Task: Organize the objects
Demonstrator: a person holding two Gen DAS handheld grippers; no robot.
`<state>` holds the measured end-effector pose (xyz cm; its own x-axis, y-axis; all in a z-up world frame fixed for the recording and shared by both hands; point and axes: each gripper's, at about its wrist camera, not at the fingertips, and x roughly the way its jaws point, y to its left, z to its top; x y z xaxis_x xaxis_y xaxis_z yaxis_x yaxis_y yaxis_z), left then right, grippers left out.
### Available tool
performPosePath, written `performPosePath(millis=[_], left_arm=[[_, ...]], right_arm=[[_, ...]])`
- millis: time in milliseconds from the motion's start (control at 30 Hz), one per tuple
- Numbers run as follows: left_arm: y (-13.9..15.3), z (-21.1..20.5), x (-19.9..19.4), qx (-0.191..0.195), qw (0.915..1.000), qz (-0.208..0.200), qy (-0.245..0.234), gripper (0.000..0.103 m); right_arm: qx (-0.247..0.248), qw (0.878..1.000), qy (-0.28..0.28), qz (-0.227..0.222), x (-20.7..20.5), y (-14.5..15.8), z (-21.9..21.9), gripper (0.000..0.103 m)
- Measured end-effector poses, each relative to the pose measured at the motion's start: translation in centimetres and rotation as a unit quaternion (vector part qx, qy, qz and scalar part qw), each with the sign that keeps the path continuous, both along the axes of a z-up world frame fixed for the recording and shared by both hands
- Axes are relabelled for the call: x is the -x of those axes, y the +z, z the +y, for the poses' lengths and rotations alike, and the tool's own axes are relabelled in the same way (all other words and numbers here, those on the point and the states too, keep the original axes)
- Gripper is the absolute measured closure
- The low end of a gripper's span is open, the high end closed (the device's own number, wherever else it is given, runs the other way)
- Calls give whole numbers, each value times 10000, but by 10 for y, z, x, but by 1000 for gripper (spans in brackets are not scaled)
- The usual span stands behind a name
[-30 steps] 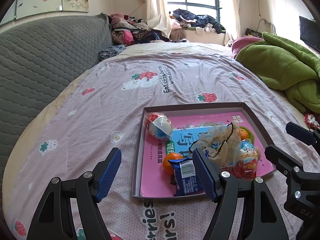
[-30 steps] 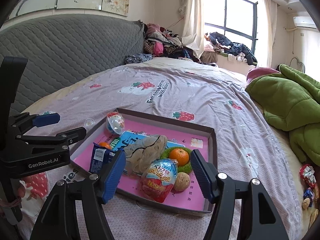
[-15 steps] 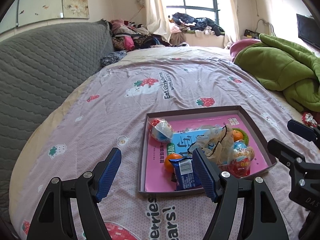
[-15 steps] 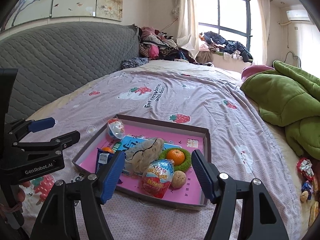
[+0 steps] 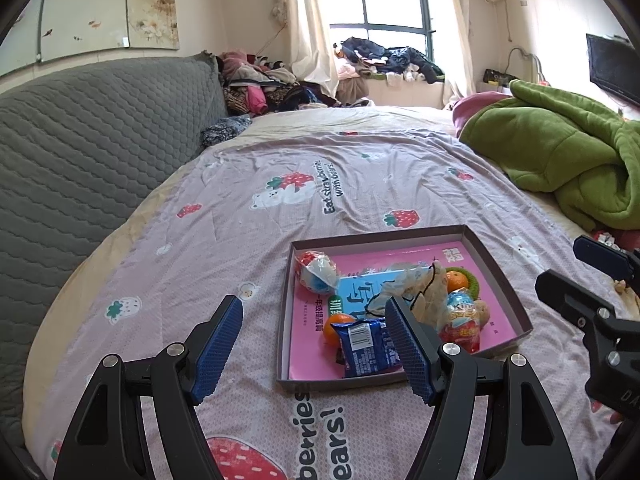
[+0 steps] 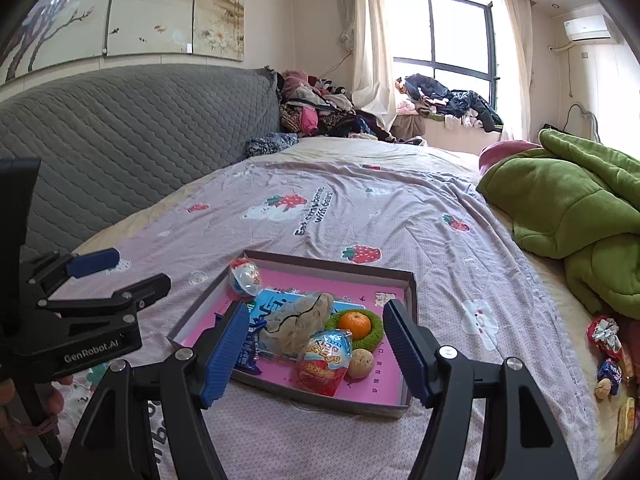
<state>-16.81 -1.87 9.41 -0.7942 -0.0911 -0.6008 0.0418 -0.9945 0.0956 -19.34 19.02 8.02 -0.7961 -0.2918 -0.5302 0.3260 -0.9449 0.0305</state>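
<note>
A shallow pink-lined box [image 5: 504,280] [image 6: 404,276] lies on the bed. It holds a blue snack packet [image 5: 366,346], two oranges [image 5: 335,327] [image 6: 354,324], a green coaster [image 6: 374,334], two wrapped egg toys [image 5: 316,270] [image 6: 326,360], a crumpled bag [image 6: 300,320], a walnut [image 6: 360,358] and a blue booklet [image 5: 356,288]. My left gripper [image 5: 314,346] is open and empty, above the bed before the box's left edge. My right gripper [image 6: 314,350] is open and empty, held back from the box's near side.
The bed has a pink strawberry-print sheet [image 5: 320,184]. A grey quilted headboard [image 5: 80,140] lies left, a green blanket [image 6: 568,208] right. Several loose snacks [image 6: 608,356] lie at the bed's right edge. Clothes [image 6: 320,112] pile at the far end.
Both grippers have pulled back and risen away from the box, which now looks smaller and farther off. Both stay open and empty.
</note>
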Motion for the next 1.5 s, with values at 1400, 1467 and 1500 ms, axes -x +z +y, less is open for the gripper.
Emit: performPosePath(millis=[1400, 1467, 1500], left_arm=[[2, -4, -62, -155, 9998, 9, -93, 28], [0, -5, -63, -179, 9998, -13, -98, 28], [-1, -5, -64, -188, 9998, -29, -101, 28]], right_arm=[[-100, 9994, -315, -102, -50, 6, 6, 34], [-95, 9994, -316, -133, -51, 5, 5, 34], [-90, 9993, -317, -149, -52, 4, 5, 34]])
